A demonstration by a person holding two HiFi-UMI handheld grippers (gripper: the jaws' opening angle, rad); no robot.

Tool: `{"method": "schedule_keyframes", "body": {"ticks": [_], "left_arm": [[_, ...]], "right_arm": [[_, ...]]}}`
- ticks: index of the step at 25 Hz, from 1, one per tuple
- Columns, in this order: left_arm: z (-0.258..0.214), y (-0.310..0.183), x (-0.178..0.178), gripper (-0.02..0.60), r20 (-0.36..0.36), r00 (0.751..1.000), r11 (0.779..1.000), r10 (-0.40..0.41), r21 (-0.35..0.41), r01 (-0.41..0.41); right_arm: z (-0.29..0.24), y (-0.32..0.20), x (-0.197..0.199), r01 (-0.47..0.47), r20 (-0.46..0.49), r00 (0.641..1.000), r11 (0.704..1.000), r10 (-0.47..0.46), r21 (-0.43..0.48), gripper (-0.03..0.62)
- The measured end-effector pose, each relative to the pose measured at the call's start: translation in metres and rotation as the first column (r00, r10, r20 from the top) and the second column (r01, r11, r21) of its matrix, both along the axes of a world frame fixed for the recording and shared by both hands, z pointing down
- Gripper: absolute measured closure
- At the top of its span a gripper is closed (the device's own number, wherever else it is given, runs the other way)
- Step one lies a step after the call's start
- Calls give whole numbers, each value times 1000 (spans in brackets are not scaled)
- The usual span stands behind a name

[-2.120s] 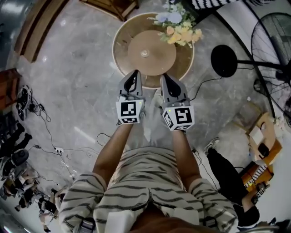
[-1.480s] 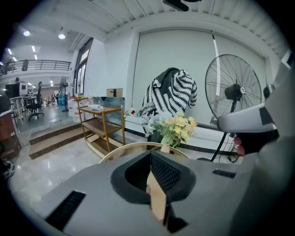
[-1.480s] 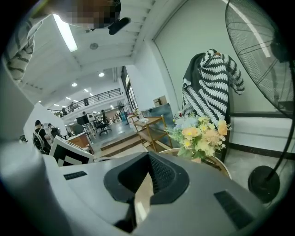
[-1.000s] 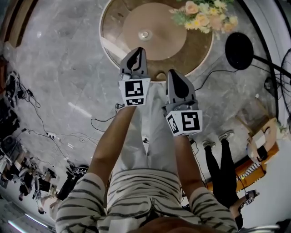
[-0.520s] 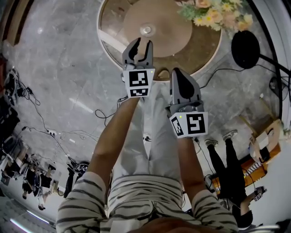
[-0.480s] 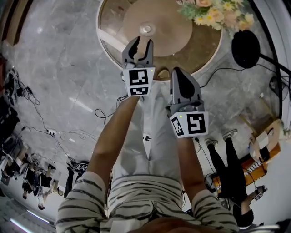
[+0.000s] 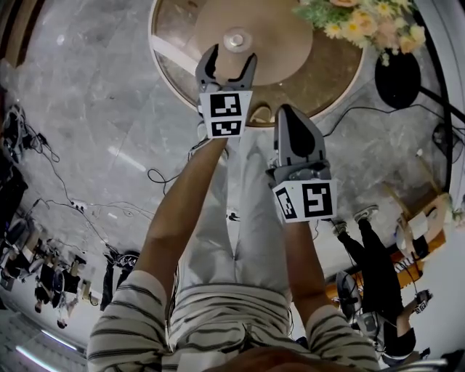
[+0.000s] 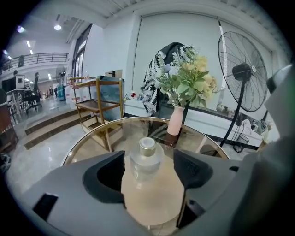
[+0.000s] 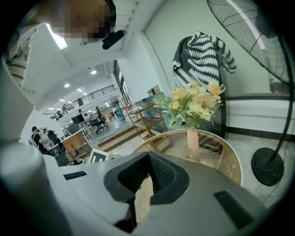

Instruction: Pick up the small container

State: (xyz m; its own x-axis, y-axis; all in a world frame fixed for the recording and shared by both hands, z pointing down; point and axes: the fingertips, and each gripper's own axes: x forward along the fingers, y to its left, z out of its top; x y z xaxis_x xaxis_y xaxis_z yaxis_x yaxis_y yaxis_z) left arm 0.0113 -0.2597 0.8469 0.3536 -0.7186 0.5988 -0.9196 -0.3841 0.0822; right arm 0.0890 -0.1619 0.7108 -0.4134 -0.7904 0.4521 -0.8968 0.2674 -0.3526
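The small container [image 7: 237,39] is a clear glass jar with a gold cap, standing upright at the centre of a round glass-topped table [image 7: 163,51]. My left gripper [image 7: 229,62] reaches over the table's near side, and its jaws are opening. In the left gripper view the container [image 8: 145,159] stands in line with the gap of that gripper [image 8: 148,174], just ahead of the tips, and neither pad touches it. My right gripper [image 7: 290,118] hangs back at the table's near edge. In its own view the right gripper [image 9: 147,171] is shut on nothing.
A pink vase [image 8: 175,120] of yellow and white flowers [image 7: 363,18] stands at the table's far right. A standing fan [image 8: 243,73] with a round black base [image 7: 398,78] is to the right. A wooden shelf [image 8: 97,99] stands beyond the table. Cables run across the marble floor [image 7: 94,131].
My left gripper has moved forward over the table toward the container, and its jaws have gone from shut to wide apart. The right gripper stays shut and has barely moved.
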Motion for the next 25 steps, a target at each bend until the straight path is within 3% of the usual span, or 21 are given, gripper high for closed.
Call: {"method": "schedule_keyframes", "body": {"ticks": [12, 25], "left_arm": [[35, -28, 6, 196, 58, 998, 1000, 15, 6, -15], [53, -47, 14, 224, 91, 996, 1000, 14, 4, -14]], "right_arm": [[16, -1, 3, 2, 3, 1000, 1000, -2, -19, 585], [22, -2, 13, 5, -5, 1000, 1000, -5, -30, 585]]}}
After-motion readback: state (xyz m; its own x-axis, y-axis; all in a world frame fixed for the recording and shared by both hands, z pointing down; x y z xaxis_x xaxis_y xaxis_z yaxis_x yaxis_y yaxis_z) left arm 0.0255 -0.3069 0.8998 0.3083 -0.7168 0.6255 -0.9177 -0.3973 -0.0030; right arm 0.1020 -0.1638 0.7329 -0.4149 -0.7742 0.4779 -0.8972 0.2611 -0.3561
